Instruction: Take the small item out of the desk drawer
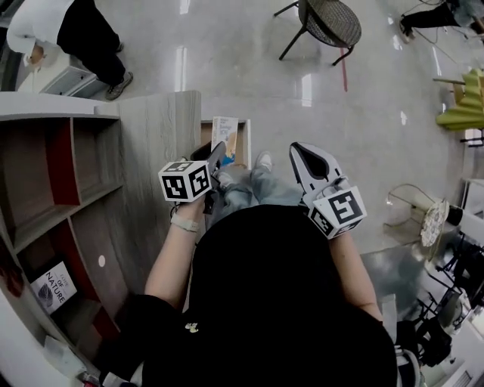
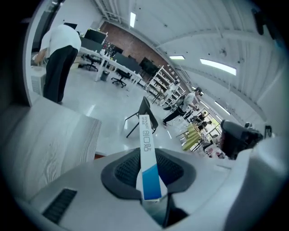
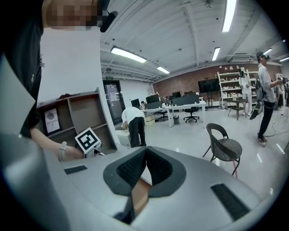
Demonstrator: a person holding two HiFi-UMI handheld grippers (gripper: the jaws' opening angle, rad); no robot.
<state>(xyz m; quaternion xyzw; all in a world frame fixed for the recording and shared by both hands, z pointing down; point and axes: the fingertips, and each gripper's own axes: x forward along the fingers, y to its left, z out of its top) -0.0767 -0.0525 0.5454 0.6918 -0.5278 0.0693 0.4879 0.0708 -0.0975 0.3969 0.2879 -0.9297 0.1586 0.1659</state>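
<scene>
A slim white box with a blue end [image 2: 146, 135] stands edge-on between the pads of my left gripper [image 2: 146, 157], which is shut on it. In the head view the box [image 1: 224, 134] sticks out of the left gripper [image 1: 216, 157], over the open wooden drawer [image 1: 244, 143] at the end of the grey desk [image 1: 159, 128]. I cannot see what else lies in the drawer. My right gripper [image 1: 306, 155] hangs to the right of the drawer at about the same height. Its black pads [image 3: 131, 169] meet at the tip with nothing between them [image 3: 146, 151].
A brown open shelf [image 1: 68, 174] with a book [image 1: 51, 287] stands along the desk's left side. A person in a white top [image 1: 83, 30] bends over at the far left. A wicker chair [image 1: 329, 23] stands on the glossy floor beyond the drawer.
</scene>
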